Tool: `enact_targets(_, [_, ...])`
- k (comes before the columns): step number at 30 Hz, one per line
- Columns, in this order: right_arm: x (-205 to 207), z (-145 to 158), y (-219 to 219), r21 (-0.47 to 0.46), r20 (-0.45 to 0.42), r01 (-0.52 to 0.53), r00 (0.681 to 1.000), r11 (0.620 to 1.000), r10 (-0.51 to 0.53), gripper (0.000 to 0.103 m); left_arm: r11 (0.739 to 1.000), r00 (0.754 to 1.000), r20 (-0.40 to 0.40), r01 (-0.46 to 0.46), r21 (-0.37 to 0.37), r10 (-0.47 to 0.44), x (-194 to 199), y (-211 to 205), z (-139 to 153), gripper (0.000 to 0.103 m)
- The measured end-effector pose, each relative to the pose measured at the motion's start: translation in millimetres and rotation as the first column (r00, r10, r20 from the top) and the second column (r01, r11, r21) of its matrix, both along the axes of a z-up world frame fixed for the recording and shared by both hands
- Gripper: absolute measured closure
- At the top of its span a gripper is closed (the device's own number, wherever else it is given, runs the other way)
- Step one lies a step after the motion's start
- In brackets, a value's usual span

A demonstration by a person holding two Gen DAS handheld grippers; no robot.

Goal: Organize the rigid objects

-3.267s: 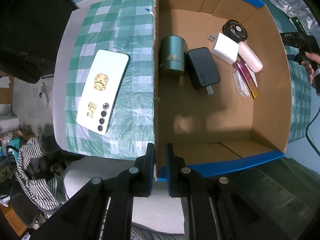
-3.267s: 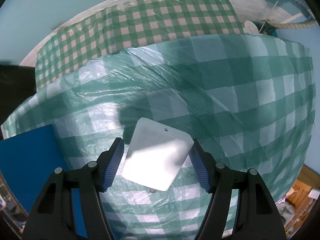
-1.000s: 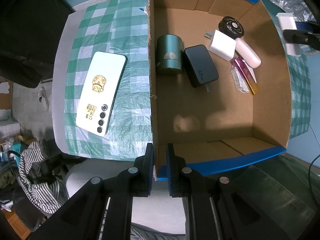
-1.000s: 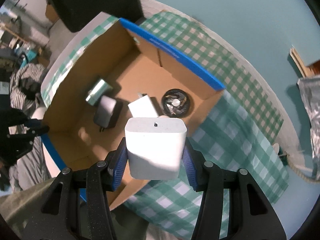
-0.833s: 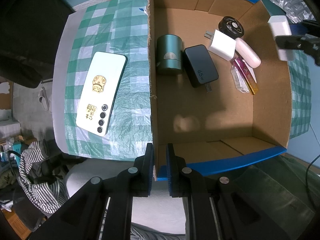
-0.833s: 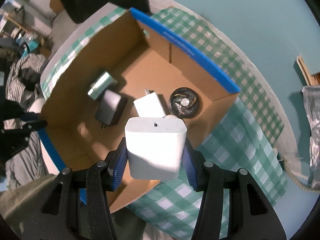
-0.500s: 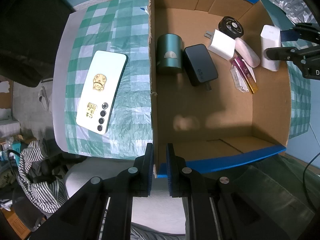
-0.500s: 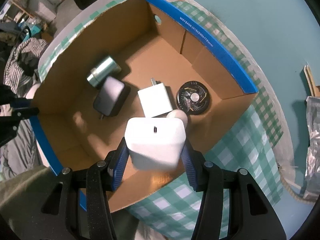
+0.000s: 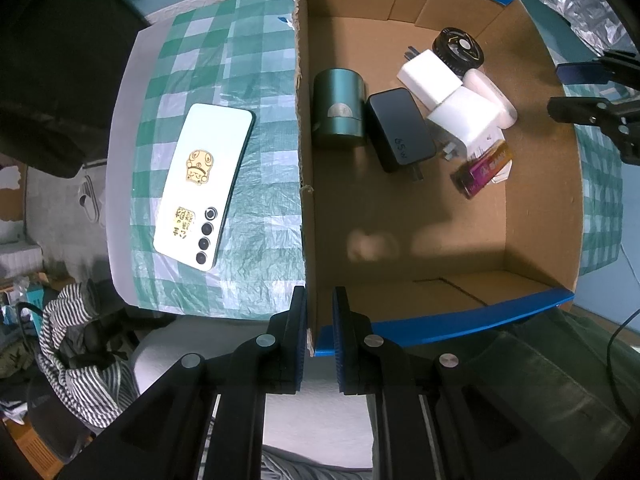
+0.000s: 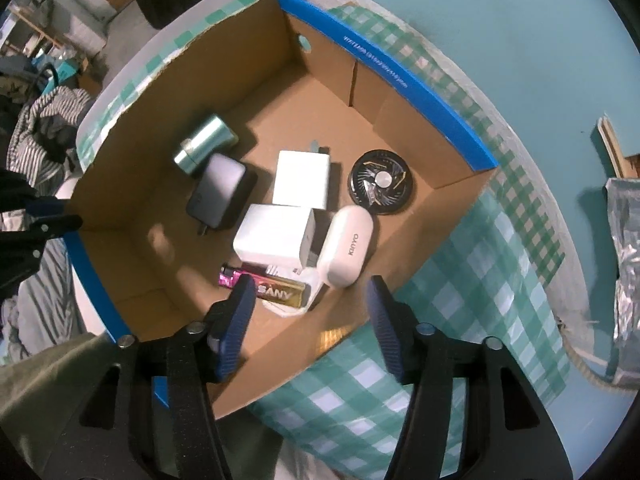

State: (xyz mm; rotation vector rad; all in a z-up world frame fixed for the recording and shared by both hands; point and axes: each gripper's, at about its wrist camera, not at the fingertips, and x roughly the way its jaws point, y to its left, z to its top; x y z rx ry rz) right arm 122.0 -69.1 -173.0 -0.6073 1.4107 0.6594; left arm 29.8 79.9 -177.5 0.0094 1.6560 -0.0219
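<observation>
Clamping the corrugated cardboard box (image 9: 308,184), left gripper (image 9: 320,332); right gripper (image 10: 308,308) opening, empty.

checked tablecloth (image 9: 264,56), cardboard box (image 9: 536,216), phone (image 9: 204,184)

My cardboard box (image 9: 536,208) sits on the checked cloth (image 9: 224,60), and the phone (image 9: 204,184) lies flat on that cloth just left of the box wall. Inside the box, from left to right in my left view, lie the cylinder (image 9: 338,110), touching the dark charger (image 9: 400,134), then two chargers: the flat charger (image 9: 428,76) behind and the block charger (image 9: 466,118) in front, touching it. The round disc (image 9: 458,50) lies behind them near the far corner. The oval case (image 10: 346,246) lies right of the block charger. The lighter (image 10: 264,284) lies in front, partly under it.
</observation>
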Motion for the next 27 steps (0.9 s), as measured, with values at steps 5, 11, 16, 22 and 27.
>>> enact_targets(5, [-1.7,10.4,-13.3,0.030,0.026,0.075,0.997,0.997,-0.076,0.034,1.000,1.000,0.003,-0.009,0.001,0.009,-0.1,0.6,1.0,0.089])
enact_targets(11, [-3.8,30.1,-42.6,0.101,0.043,0.214,0.975,0.972,-0.220,0.034,1.000,0.999,0.033,-0.029,0.006,0.029,3.4,1.9,7.9,0.082])
enact_targets(16, [-5.7,47.1,-64.2,0.134,0.080,0.310,0.943,0.941,-0.322,0.033,0.999,0.997,0.069,-0.033,0.007,0.033,9.6,0.7,17.2,0.077])
enact_targets(22, [-10.2,69.6,-92.4,0.194,0.144,0.423,0.880,0.885,-0.453,0.032,0.999,0.987,0.154,-0.046,0.007,0.044,19.1,-3.1,40.0,0.056])
enact_targets(27, [-19.2,95.8,-114.1,0.280,0.220,0.493,0.802,0.824,-0.555,0.032,1.000,0.965,0.263,-0.014,0.009,0.011,26.8,-14.4,72.4,0.038])
